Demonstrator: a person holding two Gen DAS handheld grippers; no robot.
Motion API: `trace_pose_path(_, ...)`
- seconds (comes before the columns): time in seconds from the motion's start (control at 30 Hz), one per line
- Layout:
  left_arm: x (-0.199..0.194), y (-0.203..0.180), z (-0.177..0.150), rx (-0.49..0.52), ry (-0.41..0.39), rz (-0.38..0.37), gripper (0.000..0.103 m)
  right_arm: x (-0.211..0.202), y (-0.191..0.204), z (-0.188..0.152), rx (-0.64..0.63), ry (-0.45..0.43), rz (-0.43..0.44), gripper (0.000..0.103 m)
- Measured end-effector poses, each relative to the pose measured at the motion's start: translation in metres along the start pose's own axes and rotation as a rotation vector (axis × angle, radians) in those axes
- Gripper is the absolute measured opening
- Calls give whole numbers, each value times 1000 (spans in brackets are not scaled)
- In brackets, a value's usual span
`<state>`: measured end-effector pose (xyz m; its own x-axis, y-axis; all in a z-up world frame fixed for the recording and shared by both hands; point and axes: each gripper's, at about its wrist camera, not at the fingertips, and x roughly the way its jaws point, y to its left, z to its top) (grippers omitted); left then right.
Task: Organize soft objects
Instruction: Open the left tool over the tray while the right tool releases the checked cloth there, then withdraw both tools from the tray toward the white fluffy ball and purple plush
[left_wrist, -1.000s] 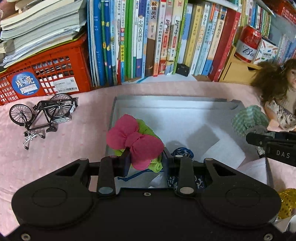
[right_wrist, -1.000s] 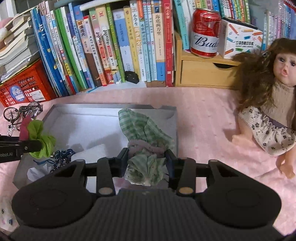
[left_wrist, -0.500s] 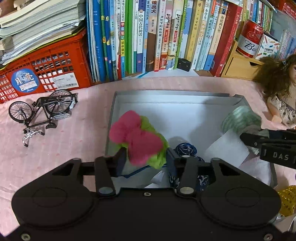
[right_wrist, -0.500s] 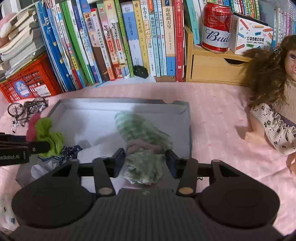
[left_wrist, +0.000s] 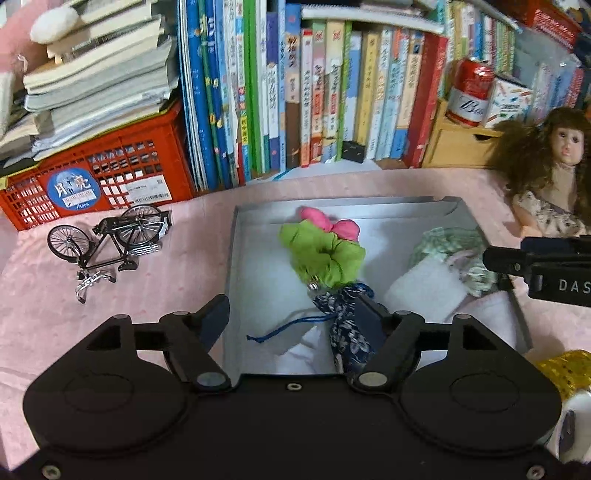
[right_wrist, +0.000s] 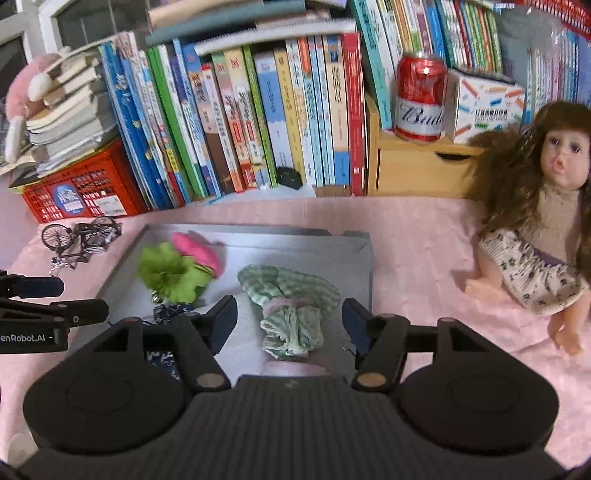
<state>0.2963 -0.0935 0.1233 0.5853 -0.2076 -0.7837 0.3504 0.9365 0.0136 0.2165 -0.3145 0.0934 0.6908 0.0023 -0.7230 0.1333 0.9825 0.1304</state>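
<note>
Left gripper over the shallow grey cardboard box on the pink cloth, jaws apart & opening, nothing clamped: the lime-green fabric scrunchie w/ pink bow lies loose on the box floor ahead of the fingertips, a navy floral drawstring pouch just behind it by the right-side finger. Right gripper also apart & opening; the green-checked cloth bundle lies in the box btwn its fingers, untouched by either. Dark model bicycle sits left of the box, brown-haired doll to its right.

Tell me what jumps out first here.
The green-and-pink scrunchie lies in the grey tray, mid-table, with a checked scrunchie to its right. A long-haired doll sits far right against the wooden drawer, and a red can stands on top.
</note>
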Motion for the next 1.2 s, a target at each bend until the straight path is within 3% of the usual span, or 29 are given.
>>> trace_pose_path(0.57, -105, 6, -50, 26, -158, -15, 83, -101, 10, -35, -130, -189, 65, 87)
trace_pose_path(1.0, -138, 24, -125, -74, -233, -93, 85, -147, 3, -93, -162, -307, 101, 93)
trace_pose_path(1.2, -152, 23, -160, -101, -322, -93, 86, -161, 0, -119, -161, -354, 119, 96)
